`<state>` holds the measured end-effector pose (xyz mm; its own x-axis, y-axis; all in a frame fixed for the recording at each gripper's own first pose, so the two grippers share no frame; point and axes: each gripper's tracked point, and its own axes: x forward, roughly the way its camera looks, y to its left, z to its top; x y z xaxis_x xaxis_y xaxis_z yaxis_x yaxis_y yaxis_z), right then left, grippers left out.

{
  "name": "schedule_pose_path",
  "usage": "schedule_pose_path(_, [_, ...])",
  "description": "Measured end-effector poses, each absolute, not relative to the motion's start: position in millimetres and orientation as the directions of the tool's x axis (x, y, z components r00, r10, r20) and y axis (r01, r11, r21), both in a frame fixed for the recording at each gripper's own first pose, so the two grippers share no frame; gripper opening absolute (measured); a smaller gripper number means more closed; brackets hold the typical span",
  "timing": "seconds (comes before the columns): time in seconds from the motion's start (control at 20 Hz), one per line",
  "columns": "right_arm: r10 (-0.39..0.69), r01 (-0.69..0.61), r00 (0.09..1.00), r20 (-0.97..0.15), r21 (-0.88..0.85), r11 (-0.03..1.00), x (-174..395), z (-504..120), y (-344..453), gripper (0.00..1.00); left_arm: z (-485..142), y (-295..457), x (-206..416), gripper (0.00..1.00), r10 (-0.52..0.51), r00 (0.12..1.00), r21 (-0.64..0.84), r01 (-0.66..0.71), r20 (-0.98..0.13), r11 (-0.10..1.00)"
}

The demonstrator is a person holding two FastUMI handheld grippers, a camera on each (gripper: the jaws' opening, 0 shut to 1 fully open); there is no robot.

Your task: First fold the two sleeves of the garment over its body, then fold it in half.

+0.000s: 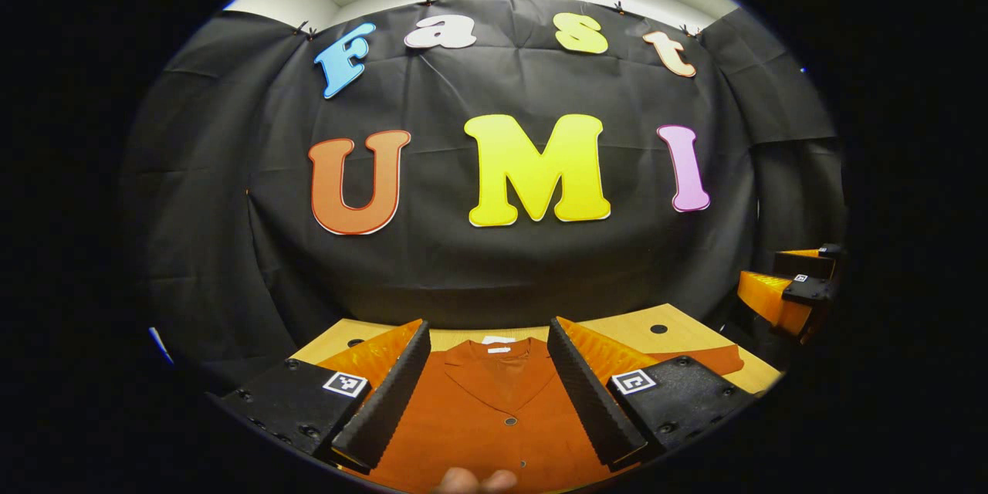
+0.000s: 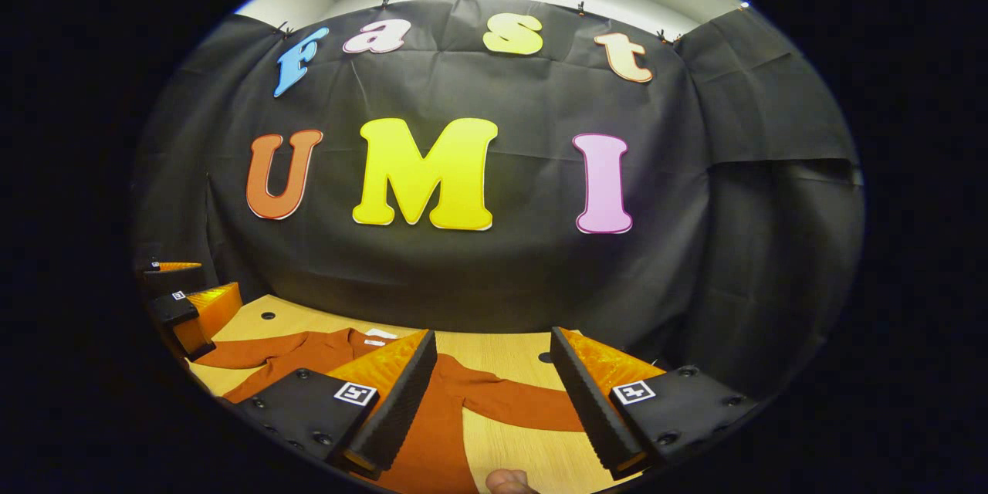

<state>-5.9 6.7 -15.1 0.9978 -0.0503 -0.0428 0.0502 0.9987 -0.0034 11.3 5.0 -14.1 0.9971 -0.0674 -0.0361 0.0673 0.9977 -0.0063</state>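
Observation:
A rust-orange button-up shirt (image 1: pixel 494 401) lies flat on the wooden table (image 1: pixel 679 316), collar towards the booth's wall. My left gripper (image 1: pixel 488 326) hovers open above its chest, collar and buttons showing between the fingers. One sleeve (image 1: pixel 706 359) reaches out to the right. In the right gripper view the shirt's body (image 2: pixel 309 351) lies to the left, and a spread sleeve (image 2: pixel 525 401) runs across the table (image 2: pixel 502 359) under my open right gripper (image 2: pixel 492 336). Neither gripper holds anything.
The right gripper (image 1: pixel 787 289) shows at the far right of the left gripper view, the left gripper (image 2: pixel 189 305) at the far left of the right gripper view. The table has small dark holes (image 1: pixel 658 329). A fingertip (image 1: pixel 475 481) shows at the bottom edge.

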Motion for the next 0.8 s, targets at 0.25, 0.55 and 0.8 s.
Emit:
schedule_pose_path(0.25, [-0.076,0.080,0.986,-0.146,0.021,0.997,19.9,-54.7,-30.8,0.95,-14.4,-2.2,14.1,0.99,-0.082,0.996,-0.018,0.082,-0.037,0.997])
schedule_pose_path(0.55, [-0.260,0.261,0.853,-0.453,-0.061,0.963,78.9,-190.9,-163.8,0.95,-32.8,-17.2,8.3,1.00,-0.133,0.984,-0.092,0.123,-0.115,0.988])
schedule_pose_path(0.8, [-0.337,0.394,0.723,-0.603,-0.040,0.918,102.3,-256.8,-222.9,0.96,-52.1,-10.4,3.0,1.00,-0.060,0.982,-0.052,0.051,-0.181,0.997])
